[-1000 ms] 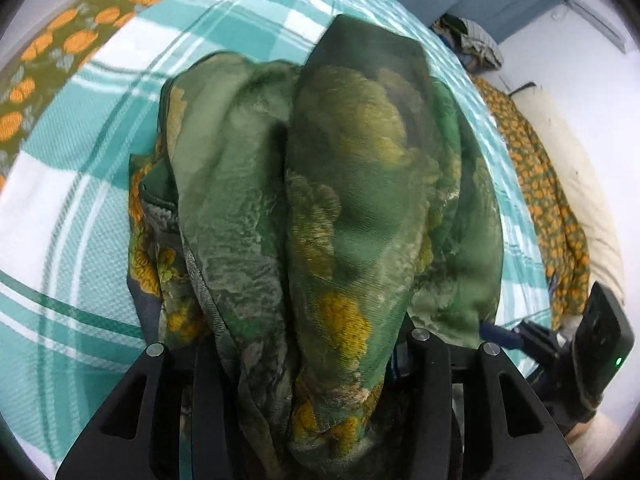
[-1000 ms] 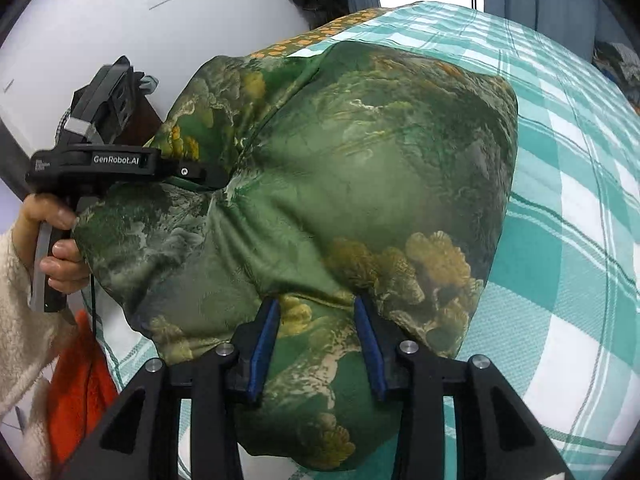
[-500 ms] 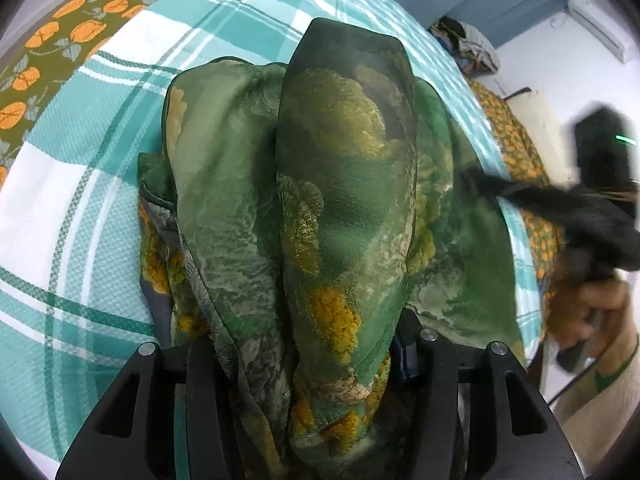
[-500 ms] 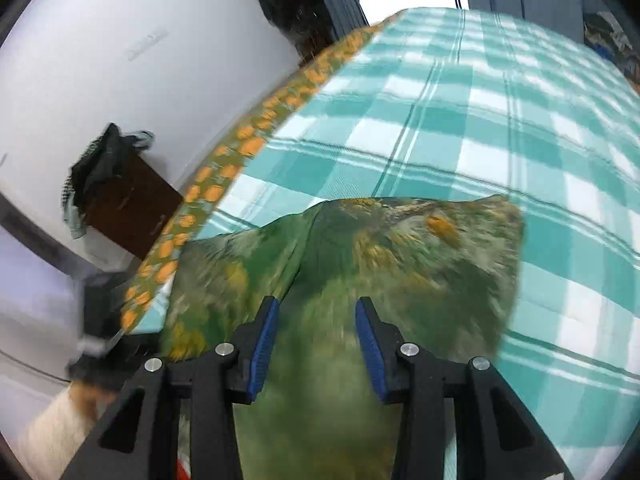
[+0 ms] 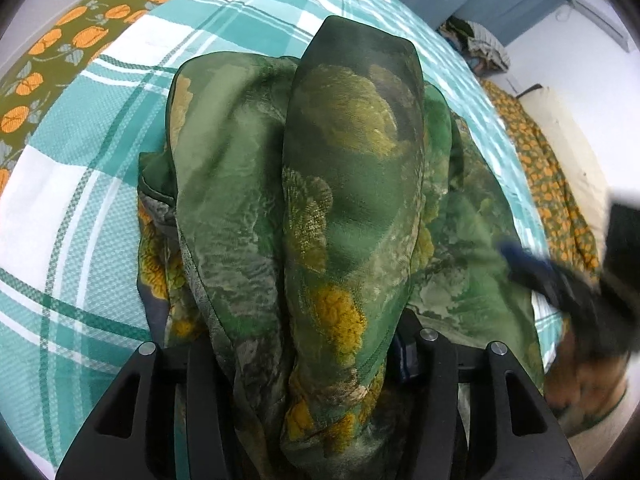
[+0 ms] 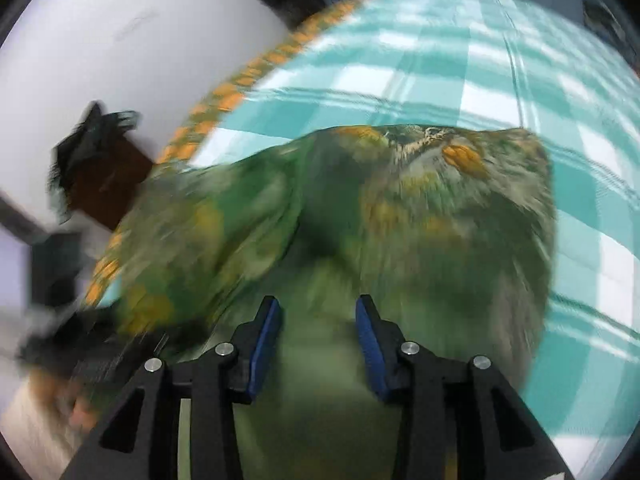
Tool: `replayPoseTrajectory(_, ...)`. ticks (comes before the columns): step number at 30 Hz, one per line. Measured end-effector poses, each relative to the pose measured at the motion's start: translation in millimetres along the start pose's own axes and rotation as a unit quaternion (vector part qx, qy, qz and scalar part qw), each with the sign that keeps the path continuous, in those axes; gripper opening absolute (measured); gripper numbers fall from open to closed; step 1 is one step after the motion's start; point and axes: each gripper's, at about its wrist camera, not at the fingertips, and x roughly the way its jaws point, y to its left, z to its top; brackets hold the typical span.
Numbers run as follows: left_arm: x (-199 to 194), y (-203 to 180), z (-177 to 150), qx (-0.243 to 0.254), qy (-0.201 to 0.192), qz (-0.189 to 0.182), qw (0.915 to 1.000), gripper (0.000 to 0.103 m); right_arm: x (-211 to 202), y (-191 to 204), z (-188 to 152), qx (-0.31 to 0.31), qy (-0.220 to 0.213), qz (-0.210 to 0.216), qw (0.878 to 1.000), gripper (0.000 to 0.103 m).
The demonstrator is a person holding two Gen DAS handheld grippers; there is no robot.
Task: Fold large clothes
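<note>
A large green garment with yellow flower print lies bunched on the teal-and-white checked bedspread. My left gripper is shut on a thick fold of it, which drapes over and hides the fingertips. In the right wrist view the same garment is blurred by motion. My right gripper is above it with its blue pads apart and nothing held between them. The right gripper also shows blurred at the right edge of the left wrist view.
An orange-flowered green sheet borders the bedspread on the left and right. A pile of clothes lies at the far end by blue curtains. A dark brown cabinet stands by the white wall.
My right gripper has swung over the garment, dropping low at its right edge; its view is now blurred. My left gripper keeps its hold on the fold and has barely moved.
</note>
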Motion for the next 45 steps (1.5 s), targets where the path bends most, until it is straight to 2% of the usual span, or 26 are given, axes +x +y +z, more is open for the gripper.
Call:
replayPoseTrajectory(3,-1,6,-1,-0.003,0.0,-0.013,0.9999,0.053,-41,3,-51,-0.011,-0.013,0.019,1.0,0.041)
replayPoseTrajectory(7,-7,16,-8,-0.002,0.0,-0.018,0.9998,0.054,-74,18,-86,-0.03,-0.013,-0.015,0.999,0.041)
replayPoseTrajectory(8,-8,16,-9,-0.002,-0.001,-0.022,0.9998,0.055,-76,17,-90,-0.027,-0.004,-0.029,0.999,0.041)
replayPoseTrajectory(11,-9,15,-13,0.001,-0.008,-0.019,0.9998,0.057,-46,9,-100,-0.026,0.038,-0.072,0.996,0.042)
replayPoseTrajectory(13,-9,13,-15,0.003,-0.014,-0.011,0.9998,0.058,-28,6,-105,-0.041,0.042,-0.091,0.994,0.043)
replayPoseTrajectory(16,-14,15,-17,-0.004,-0.019,-0.011,0.9998,0.059,-23,8,-105,-0.041,0.036,-0.101,0.993,0.045)
replayPoseTrajectory(21,-41,10,-12,-0.023,-0.019,-0.012,0.9995,0.064,-47,31,-87,-0.071,0.058,-0.138,0.986,0.049)
replayPoseTrajectory(23,-65,10,-12,-0.038,-0.025,-0.029,0.9986,0.07,-62,48,-72,-0.086,0.028,-0.149,0.985,0.049)
replayPoseTrajectory(25,-92,17,-14,-0.039,-0.052,-0.046,0.9968,0.074,-72,62,-59,-0.092,-0.005,-0.137,0.986,0.049)
replayPoseTrajectory(27,-115,34,-18,-0.048,-0.085,-0.046,0.9942,0.082,-73,77,-46,-0.088,-0.031,-0.085,0.992,0.049)
replayPoseTrajectory(29,-130,62,-23,-0.07,-0.112,-0.026,0.9909,0.085,-61,92,-35,-0.089,-0.038,-0.033,0.995,0.049)
replayPoseTrajectory(31,-127,87,-30,-0.108,-0.109,-0.024,0.9879,0.085,-37,103,-29,-0.091,-0.043,-0.001,0.995,0.049)
replayPoseTrajectory(33,-117,117,-43,-0.154,-0.102,-0.038,0.9821,0.085,-7,108,-27,-0.077,-0.027,-0.008,0.997,0.049)
replayPoseTrajectory(34,-112,124,-49,-0.165,-0.099,-0.042,0.9804,0.085,16,107,-30,-0.063,-0.003,-0.01,0.998,0.051)
replayPoseTrajectory(36,-102,127,-57,-0.165,-0.098,-0.057,0.9798,0.086,37,105,-37,-0.06,0.009,-0.015,0.998,0.051)
replayPoseTrajectory(40,-83,118,-53,-0.151,-0.096,-0.111,0.9776,0.091,37,108,-44,-0.078,0.004,-0.024,0.997,0.051)
replayPoseTrajectory(42,-74,107,-45,-0.142,-0.088,-0.134,0.9768,0.095,37,111,-45,-0.08,0.011,-0.024,0.996,0.051)
replayPoseTrajectory(44,-64,101,-38,-0.137,-0.068,-0.176,0.9725,0.096,37,111,-45,-0.085,0.013,-0.027,0.996,0.05)
replayPoseTrajectory(45,-61,98,-36,-0.135,-0.062,-0.174,0.9734,0.098,38,112,-44,-0.088,0.012,-0.031,0.996,0.05)
